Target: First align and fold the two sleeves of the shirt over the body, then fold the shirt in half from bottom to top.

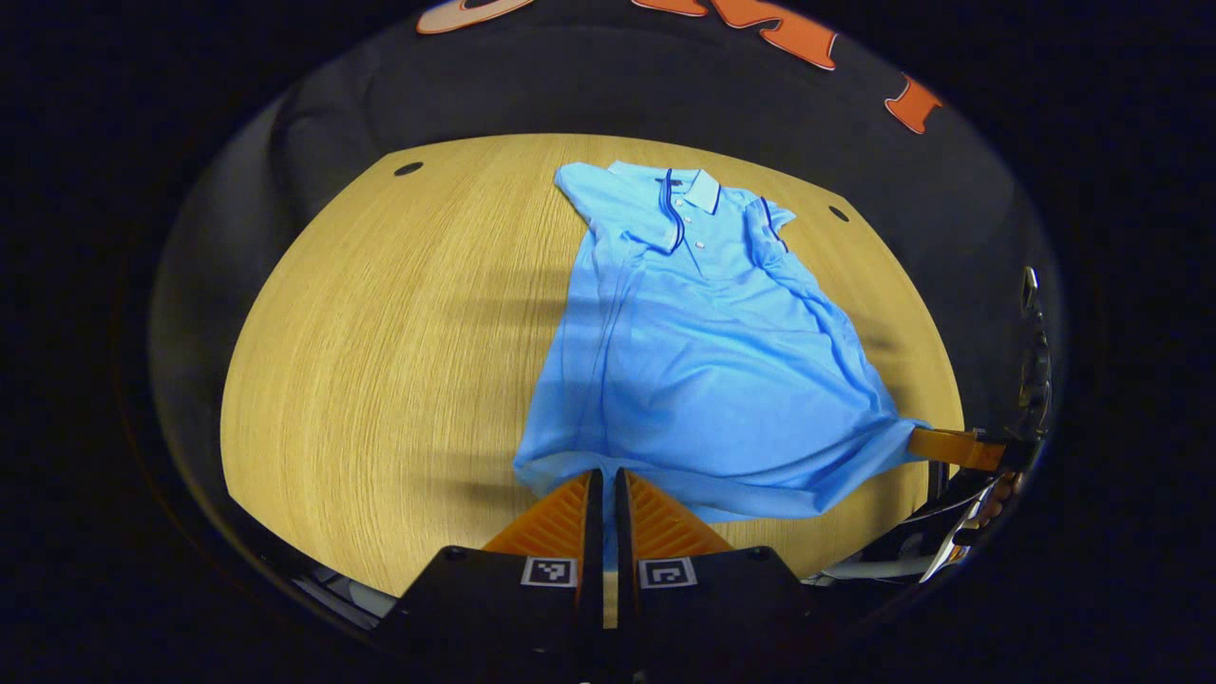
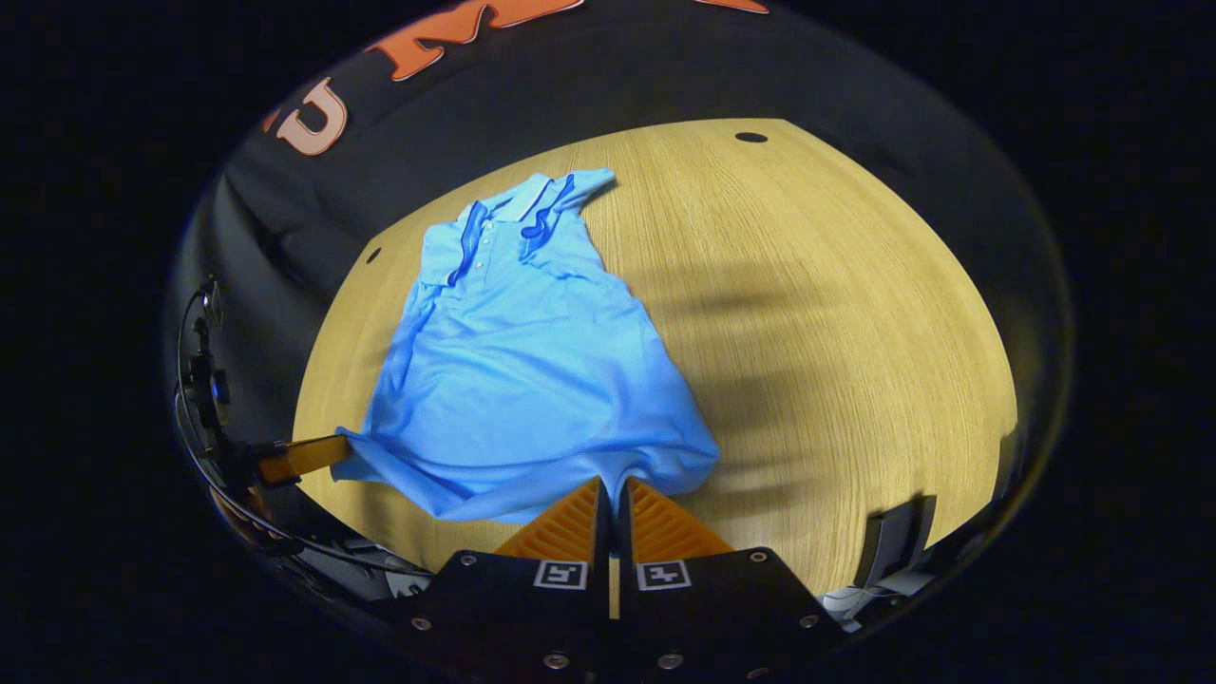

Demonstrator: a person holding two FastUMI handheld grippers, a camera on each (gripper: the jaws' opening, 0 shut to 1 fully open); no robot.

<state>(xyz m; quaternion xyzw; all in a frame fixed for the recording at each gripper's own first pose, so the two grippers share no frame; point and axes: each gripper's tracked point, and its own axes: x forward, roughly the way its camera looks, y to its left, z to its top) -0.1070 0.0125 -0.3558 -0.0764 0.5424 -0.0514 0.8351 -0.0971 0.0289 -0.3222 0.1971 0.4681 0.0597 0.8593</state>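
Note:
A light blue polo shirt lies on the wooden table, collar at the far end, both short sleeves folded in over the body. My left gripper is shut on the shirt's bottom hem at one corner. In the right gripper view the same shirt spreads ahead, and my right gripper is shut on the other hem corner. The hem is raised off the table between the two grips. Each gripper also appears far off in the other's view: the right gripper and the left gripper pinching the hem.
The table has small dark holes near its far corners. The black booth wall rises behind it. Dark equipment and cables stand at the table's side edge. Bare wood lies on either side of the shirt.

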